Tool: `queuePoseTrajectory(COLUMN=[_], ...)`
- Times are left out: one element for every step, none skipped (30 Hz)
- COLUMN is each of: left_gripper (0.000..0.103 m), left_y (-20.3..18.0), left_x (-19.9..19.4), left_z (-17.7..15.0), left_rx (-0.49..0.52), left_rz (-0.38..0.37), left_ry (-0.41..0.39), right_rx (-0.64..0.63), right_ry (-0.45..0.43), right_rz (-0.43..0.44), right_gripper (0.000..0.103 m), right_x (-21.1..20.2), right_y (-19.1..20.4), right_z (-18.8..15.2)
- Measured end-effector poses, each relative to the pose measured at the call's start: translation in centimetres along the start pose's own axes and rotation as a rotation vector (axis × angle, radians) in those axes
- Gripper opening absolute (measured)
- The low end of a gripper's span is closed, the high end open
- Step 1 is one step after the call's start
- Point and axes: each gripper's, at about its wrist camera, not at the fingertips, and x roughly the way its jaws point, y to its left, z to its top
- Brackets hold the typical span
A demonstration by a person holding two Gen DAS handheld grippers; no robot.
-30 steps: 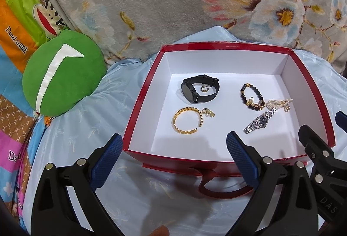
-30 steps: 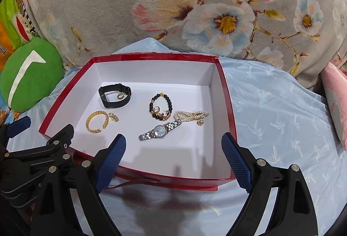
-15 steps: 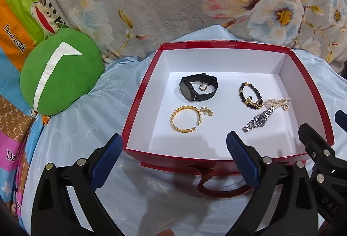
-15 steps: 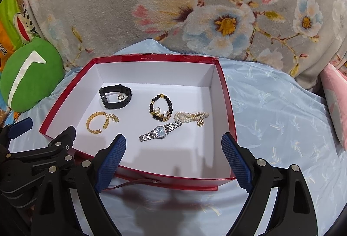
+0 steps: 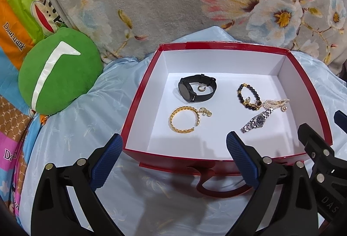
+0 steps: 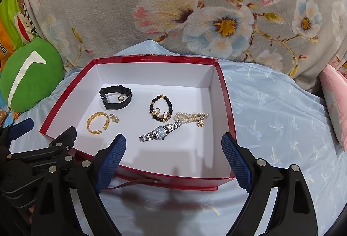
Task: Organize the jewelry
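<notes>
Both hand-held grippers stand wide open and hold nothing: the left hand-held gripper (image 5: pixel 173 151) and the right hand-held gripper (image 6: pixel 173 150) hover side by side just in front of the near wall of the red box (image 6: pixel 225 93), above the pale blue bedcover (image 6: pixel 282 119).

All jewelry lies on the white floor of the box. Count:
- Watches, two: a black watch (image 6: pixel 115 97) at rear left and a silver watch (image 6: pixel 160 132) at front centre.
- Bracelets, three: a gold cuff bracelet (image 6: pixel 97 123), a black bead bracelet (image 6: pixel 161 108) and a pearl bracelet (image 6: pixel 192 116).
- Small gold pieces, at least four: one inside the black watch's loop, one touching the cuff, one or more on the bead bracelet, and a charm at the pearl strand.

Handling, as a judgement:
- Every item is probably light.
- The cuff is likely stiff; grip across its band.
- The silver watch's link band looks smooth and limp; grip at the case.
- The bead and pearl strands are likely flexible and may snag, since they touch the silver watch.
- The black strap stands on edge and offers an easy pinch.
- The small gold pieces lie flat and would be hardest to pick.

A green cushion (image 6: pixel 28 75) lies left of the box, and a floral blanket (image 6: pixel 195 8) lies behind it.
</notes>
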Motion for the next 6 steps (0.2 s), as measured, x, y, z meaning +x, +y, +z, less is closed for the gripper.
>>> queuePoseTrajectory(left_gripper=[0.094, 0.094, 0.094, 0.094, 0.094, 0.094], left_y=[0.03, 0.06, -0.03, -0.04, -0.04, 0.03], left_x=[-0.08, -0.16, -0.27, -0.31, -0.35, -0.37], left_z=[0.05, 0.1, 0.14, 0.19, 0.23, 0.24], left_rx=[-0.004, -0.004, 0.002, 0.007, 0.007, 0.003], left_rz=[0.003, 0.008, 0.013, 0.015, 0.016, 0.014], left_ry=[-0.004, -0.011, -0.018, -0.022, -0.024, -0.023], right_rx=[0.0, 0.001, 0.0, -0.002, -0.002, 0.0], right_ry=[-0.002, -0.005, -0.008, -0.011, -0.013, -0.016], right_rz=[0.0, -0.001, -0.002, -0.004, -0.006, -0.007], right_gripper=[0.087, 0.087, 0.087, 0.087, 0.087, 0.087], right_x=[-0.11, -0.2, -0.25, -0.27, -0.34, -0.36], right_y=[0.03, 0.03, -0.01, -0.03, 0.08, 0.03], right_z=[0.02, 0.07, 0.14, 0.2, 0.15, 0.2])
